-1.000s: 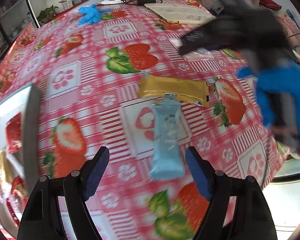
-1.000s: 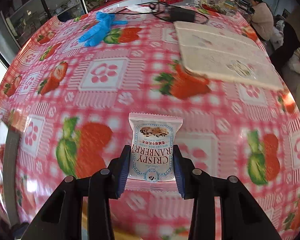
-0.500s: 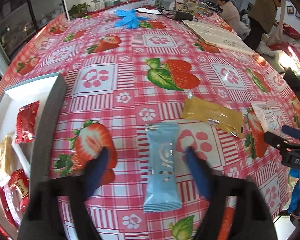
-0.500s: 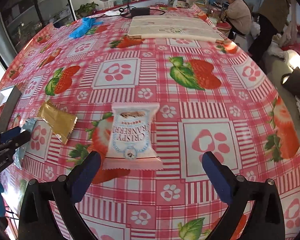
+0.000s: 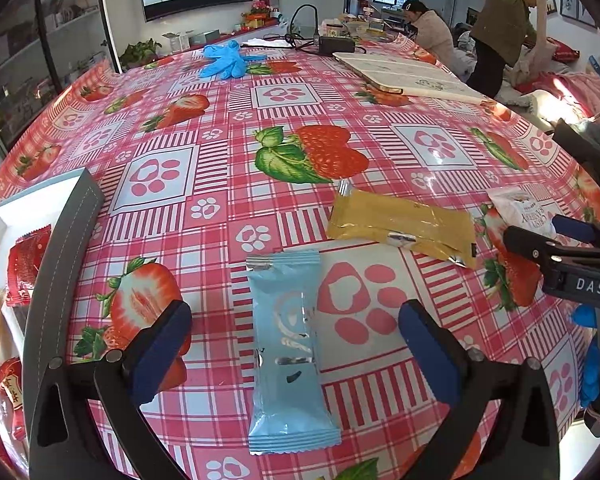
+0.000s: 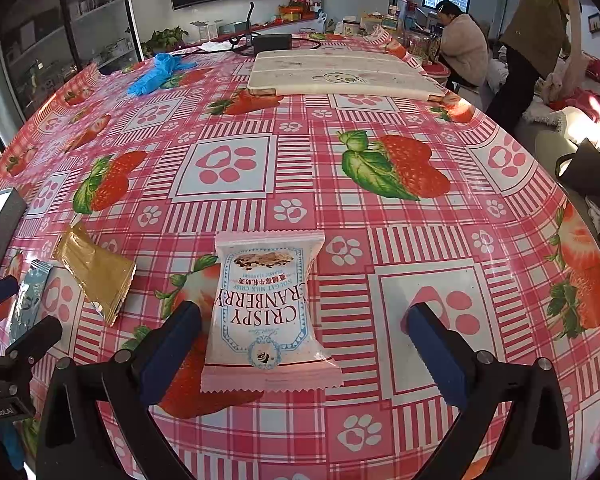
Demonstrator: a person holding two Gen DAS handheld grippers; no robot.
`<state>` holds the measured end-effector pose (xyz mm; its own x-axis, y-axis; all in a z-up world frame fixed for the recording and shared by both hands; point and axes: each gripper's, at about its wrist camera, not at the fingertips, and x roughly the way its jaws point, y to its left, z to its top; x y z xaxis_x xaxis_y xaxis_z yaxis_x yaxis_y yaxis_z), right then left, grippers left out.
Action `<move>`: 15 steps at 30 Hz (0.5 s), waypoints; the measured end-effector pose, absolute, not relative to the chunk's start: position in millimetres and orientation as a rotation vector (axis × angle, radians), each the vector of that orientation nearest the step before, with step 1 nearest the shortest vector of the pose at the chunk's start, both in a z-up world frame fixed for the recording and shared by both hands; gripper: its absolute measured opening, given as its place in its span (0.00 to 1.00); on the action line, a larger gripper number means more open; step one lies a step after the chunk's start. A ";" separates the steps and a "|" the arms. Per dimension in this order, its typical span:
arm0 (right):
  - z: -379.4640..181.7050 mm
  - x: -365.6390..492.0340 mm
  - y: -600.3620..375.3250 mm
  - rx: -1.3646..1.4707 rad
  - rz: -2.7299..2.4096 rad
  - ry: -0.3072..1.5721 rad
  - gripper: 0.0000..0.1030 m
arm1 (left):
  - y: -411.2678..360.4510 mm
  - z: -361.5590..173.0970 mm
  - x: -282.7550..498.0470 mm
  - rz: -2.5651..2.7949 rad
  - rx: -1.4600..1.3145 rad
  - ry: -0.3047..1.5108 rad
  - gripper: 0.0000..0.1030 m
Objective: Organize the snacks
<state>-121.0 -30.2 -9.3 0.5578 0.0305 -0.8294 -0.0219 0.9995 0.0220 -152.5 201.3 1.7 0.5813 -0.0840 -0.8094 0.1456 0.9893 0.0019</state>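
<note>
A light blue snack bar (image 5: 286,354) lies on the strawberry tablecloth between the fingers of my open left gripper (image 5: 296,356). A gold packet (image 5: 400,222) lies beyond it to the right. A white "Crispy Cranberry" packet (image 6: 266,308) lies flat between the wide-open fingers of my right gripper (image 6: 304,350); nothing is held. The gold packet (image 6: 94,270) and blue bar (image 6: 30,298) also show at the left of the right wrist view. The right gripper (image 5: 556,248) shows at the right edge of the left wrist view, by the white packet (image 5: 518,210).
A grey-rimmed tray (image 5: 66,240) with red and yellow snack packets stands at the left. Blue gloves (image 5: 226,58), a white board (image 6: 340,76) and a black box with cables lie at the far end. Two people are at the back right, off the table.
My right gripper set the white cranberry packet down on the cloth and opened wide. My left gripper stayed open around the blue bar, and its view swung left and steadied.
</note>
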 end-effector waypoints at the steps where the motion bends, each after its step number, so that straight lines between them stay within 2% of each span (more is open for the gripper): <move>1: -9.2 -121.2 -30.3 0.010 0.031 0.977 1.00 | 201.4 1.7 -152.9 -0.132 0.070 0.940 1.00; 15: -9.6 -121.5 -30.4 0.008 0.032 0.977 1.00 | 201.7 1.8 -153.0 -0.128 0.069 0.938 1.00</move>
<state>-121.5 -30.4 -9.6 0.5590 0.0311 -0.8286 -0.0237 0.9995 0.0215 -153.0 201.7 1.8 0.5844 -0.0797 -0.8076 0.1394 0.9902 0.0032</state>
